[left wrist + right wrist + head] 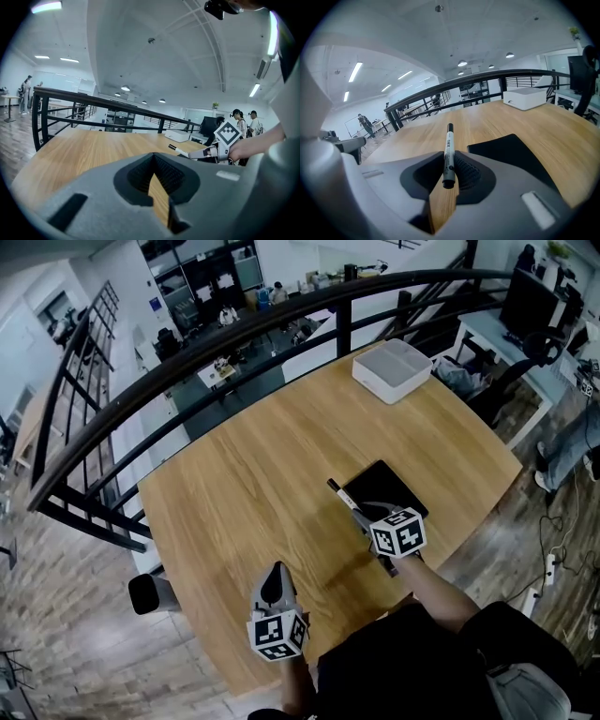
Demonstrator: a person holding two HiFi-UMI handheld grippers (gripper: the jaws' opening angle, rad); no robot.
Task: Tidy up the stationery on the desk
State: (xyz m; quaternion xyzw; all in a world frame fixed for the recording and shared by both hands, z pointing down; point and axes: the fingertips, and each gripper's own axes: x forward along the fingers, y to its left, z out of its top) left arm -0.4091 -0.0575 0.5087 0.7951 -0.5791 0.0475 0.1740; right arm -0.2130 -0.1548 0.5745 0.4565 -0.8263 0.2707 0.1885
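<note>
Wooden desk (246,486), head view. Right gripper (364,515), at 4 o'clock: jaws clenched on a white marker (344,497) with black cap, its tip pointing toward 11 o'clock, raised over a black pad (386,487) lying flat on the desk; left gripper (275,579), at 6 o'clock near the desk's edge: jaws closed together, nothing between them; white box (393,369), at 1 o'clock, well apart from both; black railing (234,329) beyond the far edge.
</note>
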